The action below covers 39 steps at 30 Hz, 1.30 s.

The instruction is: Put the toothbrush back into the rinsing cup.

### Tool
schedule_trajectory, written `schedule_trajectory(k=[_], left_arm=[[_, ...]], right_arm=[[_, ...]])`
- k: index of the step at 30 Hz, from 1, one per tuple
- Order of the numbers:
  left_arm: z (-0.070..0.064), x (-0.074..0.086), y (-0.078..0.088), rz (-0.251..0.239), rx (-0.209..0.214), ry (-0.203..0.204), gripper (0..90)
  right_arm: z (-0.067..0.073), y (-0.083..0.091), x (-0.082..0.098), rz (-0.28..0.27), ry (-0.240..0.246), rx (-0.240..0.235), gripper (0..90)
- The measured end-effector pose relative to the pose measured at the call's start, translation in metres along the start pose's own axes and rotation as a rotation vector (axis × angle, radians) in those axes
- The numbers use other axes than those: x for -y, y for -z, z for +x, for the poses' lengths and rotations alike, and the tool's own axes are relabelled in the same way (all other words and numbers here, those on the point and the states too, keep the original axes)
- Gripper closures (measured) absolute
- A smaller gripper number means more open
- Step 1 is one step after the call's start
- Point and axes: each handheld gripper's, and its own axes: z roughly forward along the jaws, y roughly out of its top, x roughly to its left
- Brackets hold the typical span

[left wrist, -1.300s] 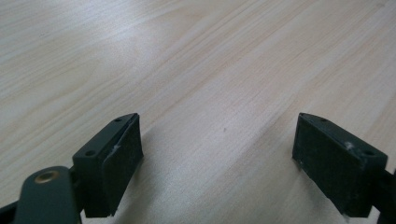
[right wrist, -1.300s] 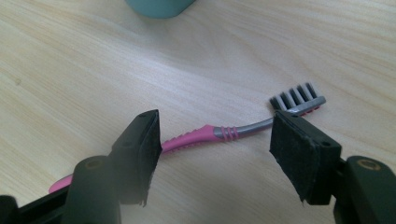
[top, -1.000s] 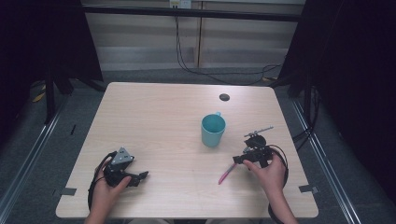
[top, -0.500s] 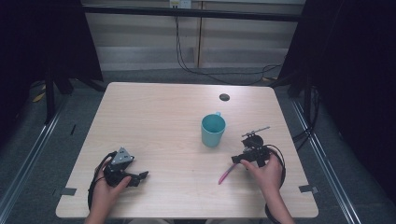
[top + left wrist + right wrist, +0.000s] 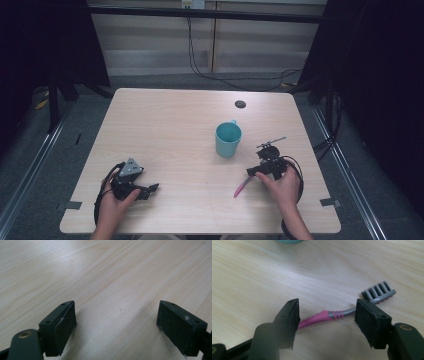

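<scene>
Right gripper (image 5: 327,315) fingers stood apart astride the toothbrush (image 5: 342,313) on the tabletop (image 5: 249,277), not gripping; left gripper (image 5: 116,322) fingers wide, empty.

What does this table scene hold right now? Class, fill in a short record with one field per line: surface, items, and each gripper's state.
surface: light wooden table
toothbrush: pink and grey, lying flat on the table, between the jaws of the right gripper
cup: teal, upright, with a handle, beyond the toothbrush
small dark disc: near the far edge of the table
right gripper: jaws open to either side of the toothbrush handle, not pressing on it
left gripper: open, bare wood between the jaws, held low over the table
</scene>
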Motion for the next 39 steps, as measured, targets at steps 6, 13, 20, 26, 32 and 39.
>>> schedule_trajectory(k=[6,13,20,26,32,39], left_arm=[[0.0000,0.0000,0.0000,0.000,0.000,0.001,15.5],[0.0000,0.0000,0.0000,0.000,0.000,0.000,15.5],[0.0000,0.0000,0.0000,0.000,0.000,-0.001,15.5],[0.0000,0.0000,0.0000,0.000,0.001,0.000,15.5],[0.0001,0.0000,0.0000,0.001,0.001,0.000,15.5],[0.0001,0.0000,0.0000,0.001,0.001,0.000,15.5]], right_arm=[[0.0003,-0.0006,0.0003,0.010,0.000,0.004,40.0],[0.0005,-0.0019,0.0005,0.031,0.015,0.007,46.1],[-0.0007,-0.0021,0.0000,0.042,0.040,0.006,57.2],[-0.0011,-0.0021,-0.0004,0.041,0.050,0.015,63.9],[-0.0003,-0.0027,-0.0013,0.041,0.060,0.029,68.4],[-0.0012,-0.0023,-0.0016,0.045,0.066,0.045,76.5]])
